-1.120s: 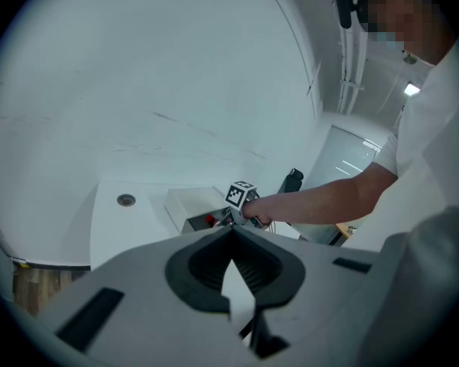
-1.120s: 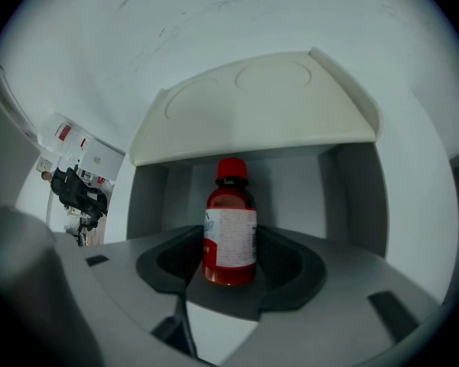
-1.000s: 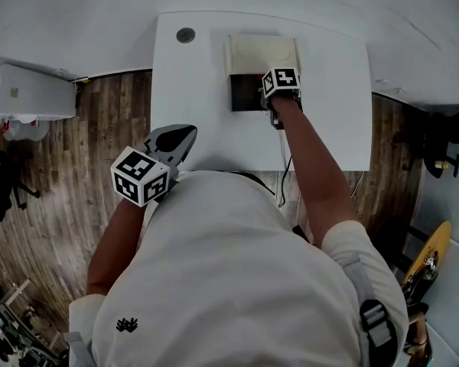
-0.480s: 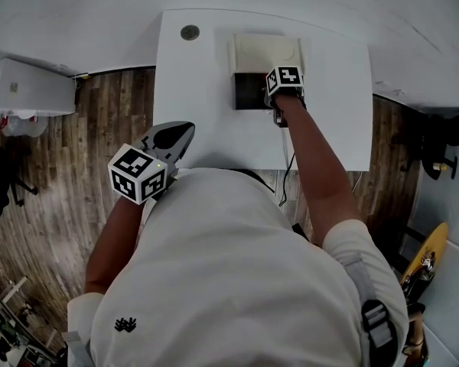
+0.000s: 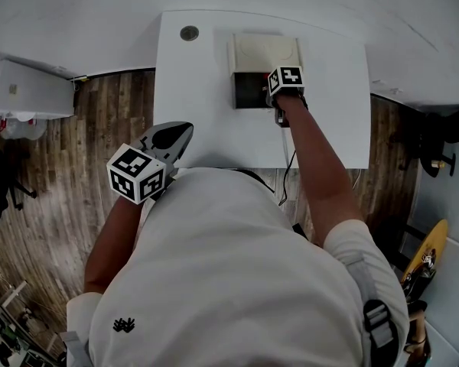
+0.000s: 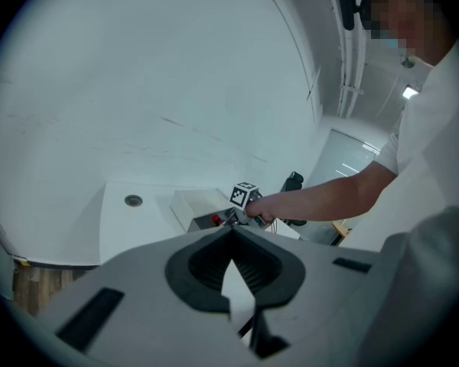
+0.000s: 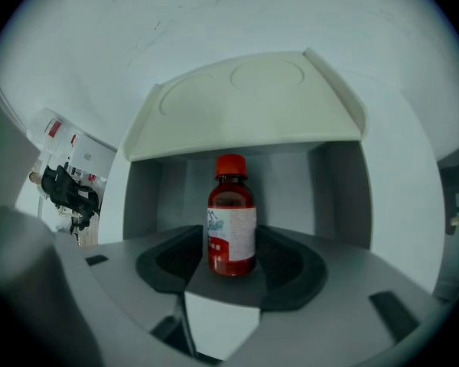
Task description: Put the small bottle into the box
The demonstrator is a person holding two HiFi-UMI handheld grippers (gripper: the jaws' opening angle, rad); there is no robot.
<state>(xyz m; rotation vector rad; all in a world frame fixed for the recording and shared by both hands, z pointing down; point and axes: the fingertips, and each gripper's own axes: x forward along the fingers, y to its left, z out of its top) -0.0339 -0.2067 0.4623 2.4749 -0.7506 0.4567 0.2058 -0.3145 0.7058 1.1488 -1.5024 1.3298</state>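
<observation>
White tbl (image 5: 199, 90) on wood floor (image 5: 69, 167); box (image 5: 264, 52) atop.

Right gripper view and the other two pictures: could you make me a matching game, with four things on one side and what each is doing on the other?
Things:
1. small bottle
2. box
3. left gripper
4. right gripper

States:
A. fingers closed, nothing between them
B. open, lid raised, on the white table
C. upright, with a red cap
D. fingers closed on the small bottle at the box's opening

Pairs: 1-C, 2-B, 3-A, 4-D
</observation>
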